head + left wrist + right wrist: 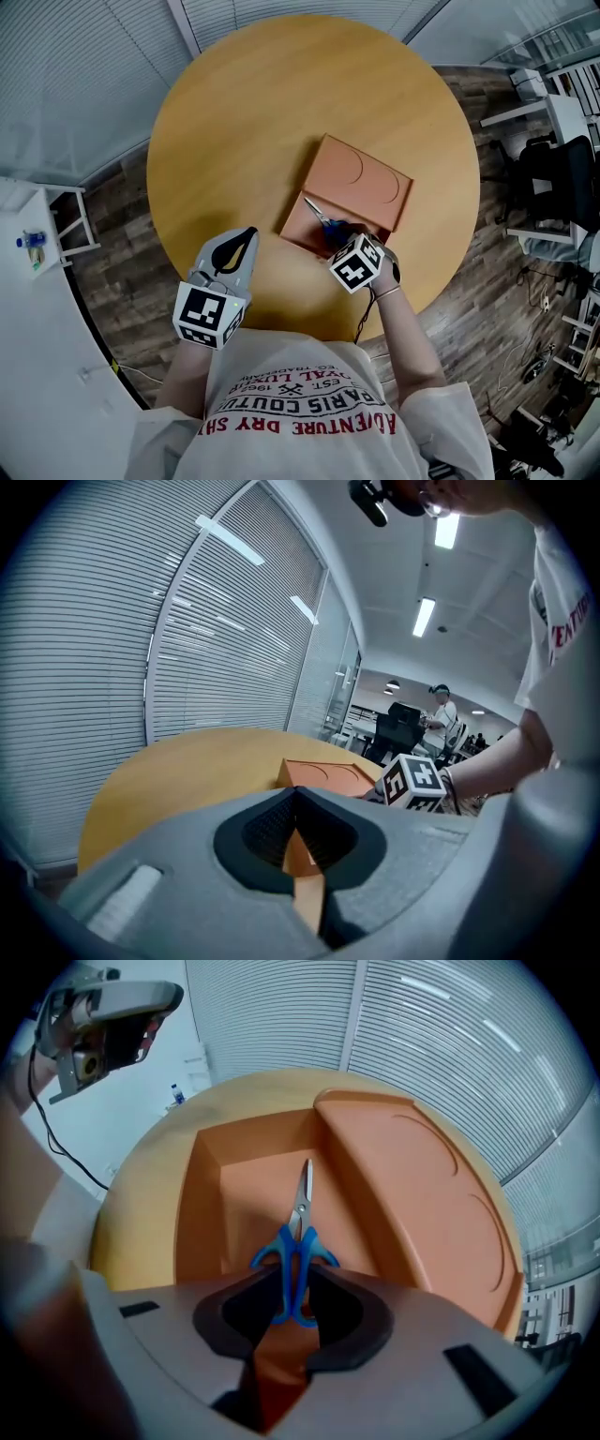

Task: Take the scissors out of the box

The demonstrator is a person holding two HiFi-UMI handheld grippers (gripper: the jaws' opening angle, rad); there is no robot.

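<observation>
Scissors (300, 1218) (blue-handled) lie in the box (202, 1204) between the right gripper's (291, 1283) wide-open jaws, seemingly untouched.

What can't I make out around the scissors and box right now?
- Scissors handles: partly covered by the right hand-held gripper in the right gripper view, mostly under it in the head view.
- Box interior: hidden by its own lid and wall in the left gripper view.

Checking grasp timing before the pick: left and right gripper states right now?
Left gripper: closed, holding nothing.
Right gripper: open; the blue handles of the scissors sit between its jaws, not gripped, inside the box.
</observation>
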